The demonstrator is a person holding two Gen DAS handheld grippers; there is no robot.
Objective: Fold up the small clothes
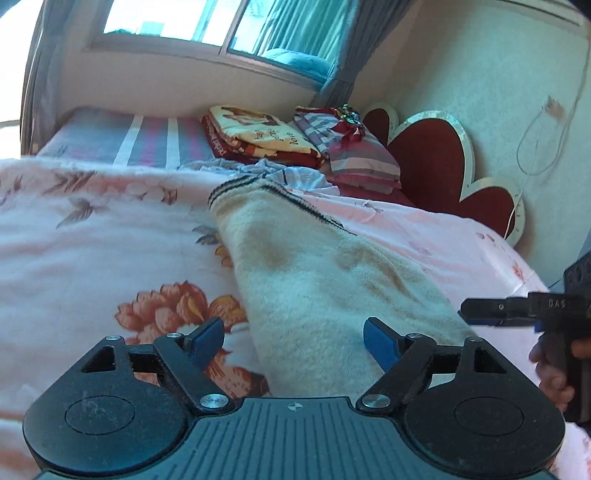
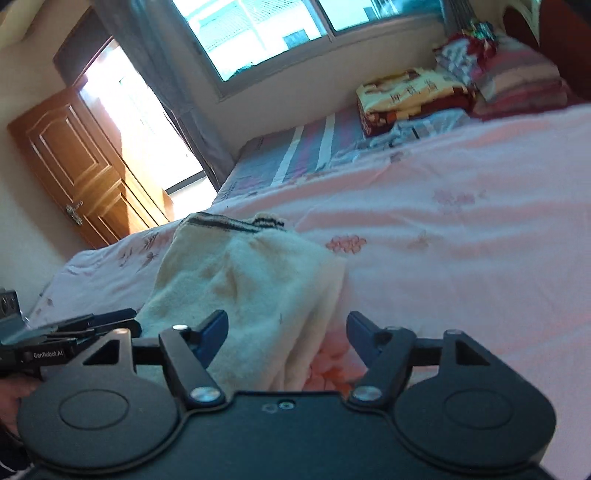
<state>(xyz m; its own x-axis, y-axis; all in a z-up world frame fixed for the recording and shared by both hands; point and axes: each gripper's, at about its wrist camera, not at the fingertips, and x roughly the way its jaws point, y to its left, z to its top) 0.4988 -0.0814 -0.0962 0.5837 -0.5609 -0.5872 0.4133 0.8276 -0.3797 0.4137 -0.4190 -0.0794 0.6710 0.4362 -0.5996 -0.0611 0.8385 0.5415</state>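
A cream fleecy garment (image 1: 314, 266) with dark stripes along its far edge lies folded lengthwise on the pink floral bedcover (image 1: 92, 240). My left gripper (image 1: 293, 332) is open just above its near end, and the blue pads do not press on the cloth. In the left wrist view, my right gripper (image 1: 471, 314) comes in from the right edge, beside the garment, with a hand on its grip. In the right wrist view, the garment (image 2: 251, 273) lies ahead and the right gripper (image 2: 286, 325) stands open over its near right edge. My left gripper (image 2: 110, 321) shows at the left.
At the head of the bed lie a folded yellow and red blanket (image 1: 266, 136), striped pillows (image 1: 354, 155) and a red heart-shaped headboard (image 1: 428, 155). A window (image 1: 221, 26) runs along the far wall. A wooden door (image 2: 74, 162) stands left of the bed.
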